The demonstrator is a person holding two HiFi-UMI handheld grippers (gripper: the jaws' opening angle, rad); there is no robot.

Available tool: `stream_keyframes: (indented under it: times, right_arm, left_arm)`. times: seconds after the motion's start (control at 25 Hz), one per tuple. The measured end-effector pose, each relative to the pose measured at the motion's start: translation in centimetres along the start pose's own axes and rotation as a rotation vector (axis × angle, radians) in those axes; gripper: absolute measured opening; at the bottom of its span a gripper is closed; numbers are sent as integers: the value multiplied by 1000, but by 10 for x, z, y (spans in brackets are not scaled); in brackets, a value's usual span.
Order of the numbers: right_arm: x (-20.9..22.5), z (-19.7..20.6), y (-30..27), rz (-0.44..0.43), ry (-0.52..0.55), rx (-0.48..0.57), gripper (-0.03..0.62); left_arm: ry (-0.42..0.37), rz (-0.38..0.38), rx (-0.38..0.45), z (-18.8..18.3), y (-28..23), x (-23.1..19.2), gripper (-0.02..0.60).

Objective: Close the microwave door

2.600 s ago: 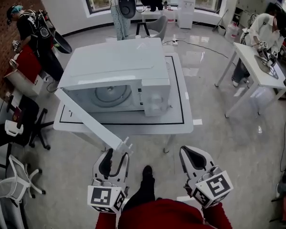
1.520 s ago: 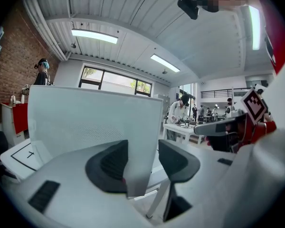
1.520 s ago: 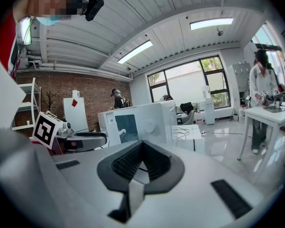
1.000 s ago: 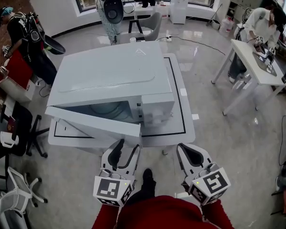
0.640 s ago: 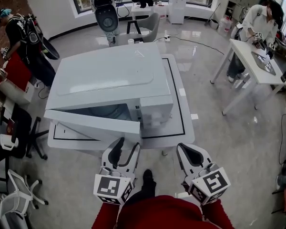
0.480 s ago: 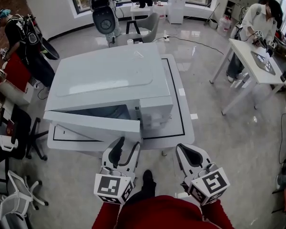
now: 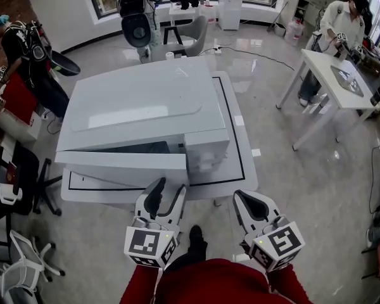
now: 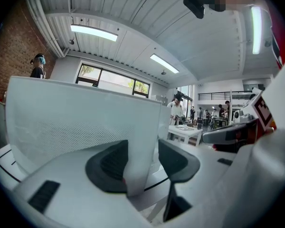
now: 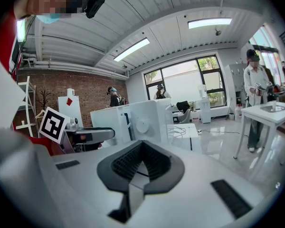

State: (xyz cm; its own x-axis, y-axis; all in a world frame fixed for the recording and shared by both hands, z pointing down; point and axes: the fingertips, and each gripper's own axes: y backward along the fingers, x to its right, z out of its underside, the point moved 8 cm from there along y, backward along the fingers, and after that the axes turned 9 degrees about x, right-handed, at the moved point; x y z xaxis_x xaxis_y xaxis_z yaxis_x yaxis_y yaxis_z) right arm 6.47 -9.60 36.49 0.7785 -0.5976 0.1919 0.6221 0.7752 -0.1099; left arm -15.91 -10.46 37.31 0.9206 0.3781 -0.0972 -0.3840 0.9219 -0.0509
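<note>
A white microwave (image 7: 139, 106) stands on a white table (image 7: 237, 151) in the head view. Its door (image 7: 120, 160) is hinged at the left and stands only a narrow gap off the front. My left gripper (image 7: 163, 194) is at the door's free right edge. In the left gripper view the door panel (image 8: 85, 127) fills the space between the dark pads, with my left gripper (image 8: 142, 163) shut on it. My right gripper (image 7: 250, 201) hangs below the table's front edge, shut and empty. Ahead of my right gripper (image 9: 141, 163) is the control side of the microwave (image 9: 137, 122).
Office chairs (image 7: 12, 252) stand at the left, with a person (image 7: 25, 49) beyond them. A second white table (image 7: 342, 84) with a person (image 7: 345, 18) at it is at the right. A grey chair (image 7: 193, 30) and another person (image 7: 136, 18) are behind the microwave.
The door has swung from wide open to nearly against the microwave's front. My left gripper has travelled with its free edge. The right gripper has hardly moved.
</note>
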Motion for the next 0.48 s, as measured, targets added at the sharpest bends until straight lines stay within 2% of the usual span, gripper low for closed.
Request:
stream_keyframes:
  times: [0.48]
  right_arm:
    - [-2,-3,-7,16,-22,7,12]
  left_arm:
    - [-5,12,6,-3,-13,-6,209]
